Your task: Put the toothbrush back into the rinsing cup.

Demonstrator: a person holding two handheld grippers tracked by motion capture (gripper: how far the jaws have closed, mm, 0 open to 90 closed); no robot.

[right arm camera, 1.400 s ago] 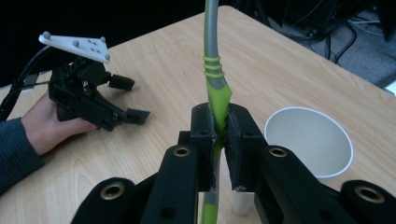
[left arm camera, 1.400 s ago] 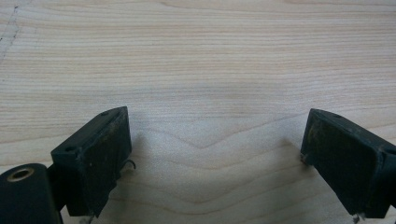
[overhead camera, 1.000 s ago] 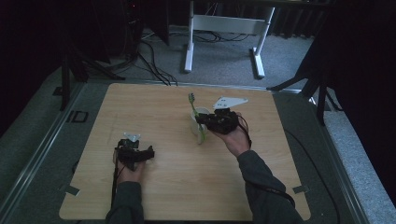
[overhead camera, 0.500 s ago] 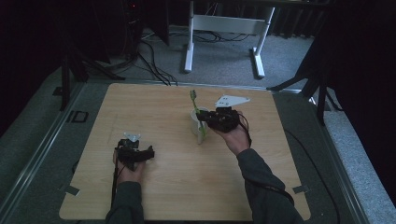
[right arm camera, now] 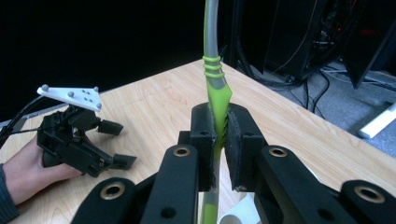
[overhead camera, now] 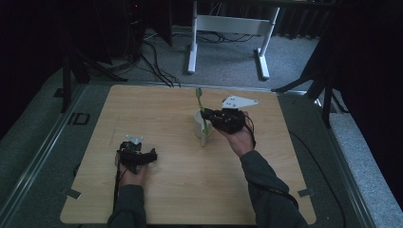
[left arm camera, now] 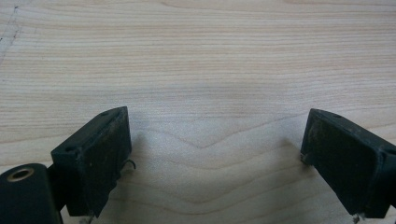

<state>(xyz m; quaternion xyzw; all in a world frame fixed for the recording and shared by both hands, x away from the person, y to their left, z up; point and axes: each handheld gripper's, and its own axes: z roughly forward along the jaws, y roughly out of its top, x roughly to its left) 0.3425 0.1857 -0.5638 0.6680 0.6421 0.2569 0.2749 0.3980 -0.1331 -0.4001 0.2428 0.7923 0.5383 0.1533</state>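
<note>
Right tool (right arm camera: 219, 140) grips toothbrush (right arm camera: 216, 88) above cup (overhead camera: 203, 124).

Toothbrush (overhead camera: 203, 114): green and grey, near upright, slightly tilted, bristle head at top, centre of frame. Lower end stands inside white cup (overhead camera: 200, 128). Cup upright on the wooden worktop (overhead camera: 180, 190), centre of frame.

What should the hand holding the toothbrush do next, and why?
Probably lower it a little. The right hand-held gripper is clamped on the green toothbrush, which stands nearly upright with its lower end at the white cup. Easing it down should seat it in the cup before letting go. The left hand-held gripper rests open on the table.
</note>
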